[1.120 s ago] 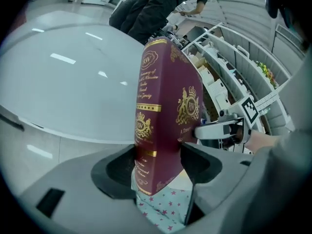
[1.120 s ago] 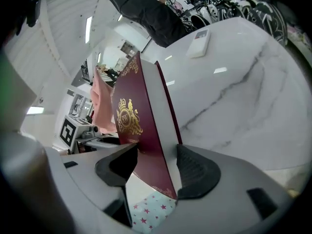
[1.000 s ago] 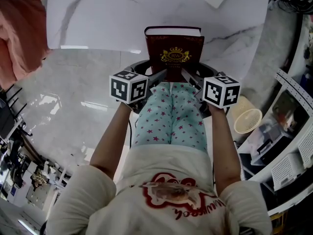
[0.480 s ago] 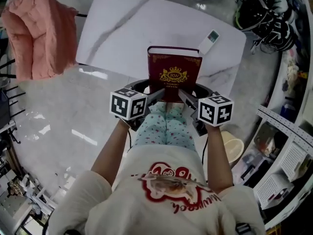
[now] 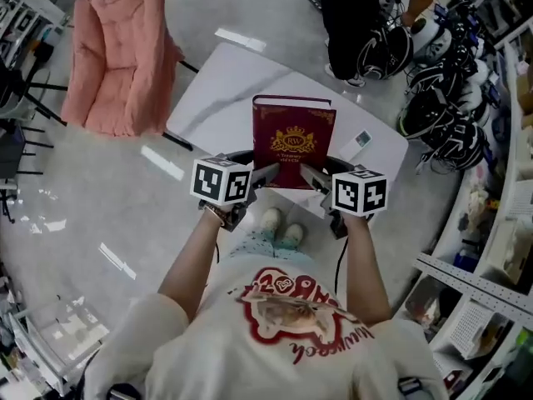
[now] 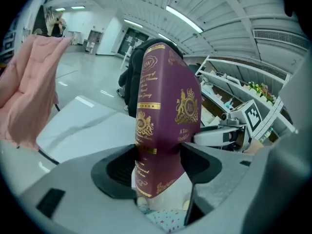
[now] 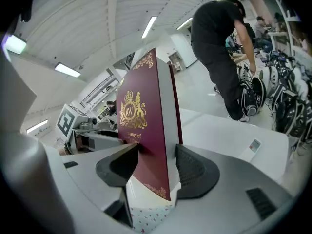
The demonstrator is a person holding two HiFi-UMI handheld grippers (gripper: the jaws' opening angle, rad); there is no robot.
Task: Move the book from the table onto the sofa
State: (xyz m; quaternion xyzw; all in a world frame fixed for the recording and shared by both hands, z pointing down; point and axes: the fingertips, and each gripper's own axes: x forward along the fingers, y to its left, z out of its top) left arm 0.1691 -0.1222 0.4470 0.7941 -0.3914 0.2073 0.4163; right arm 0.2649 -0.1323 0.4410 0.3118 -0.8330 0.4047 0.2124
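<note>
Holding the book [image 5: 293, 140] from both sides: left gripper [image 5: 265, 173] at the lower corner on the spine side, right gripper [image 5: 312, 177] at the lower corner on the page-edge side.

- Left gripper view: dark fingers [image 6: 116, 168] clenched on the book, one on the front cover, one on the back. Spine faces the camera, gold lettering running down it.
- Right gripper view: fingers [image 7: 196, 172] clamped on the covers in the same way, with the white page block visible between the maroon boards.
- Book: maroon, gold crest on the front. It stands roughly upright with its cover turned toward the person, held in the air above the near part of the white marble desk [image 5: 218, 86] and not resting on it.
- White remote [image 5: 361, 138] lies on the desk, to the right of the book in the head view.
- Pink sofa [image 5: 117, 65] sits at the upper left of the head view, past the desk's left end and well apart from the book.
- Person in black clothing [image 5: 354, 15] stands at the desk's far side. Dark helmets [image 5: 433, 115] are piled on the floor to the right.
</note>
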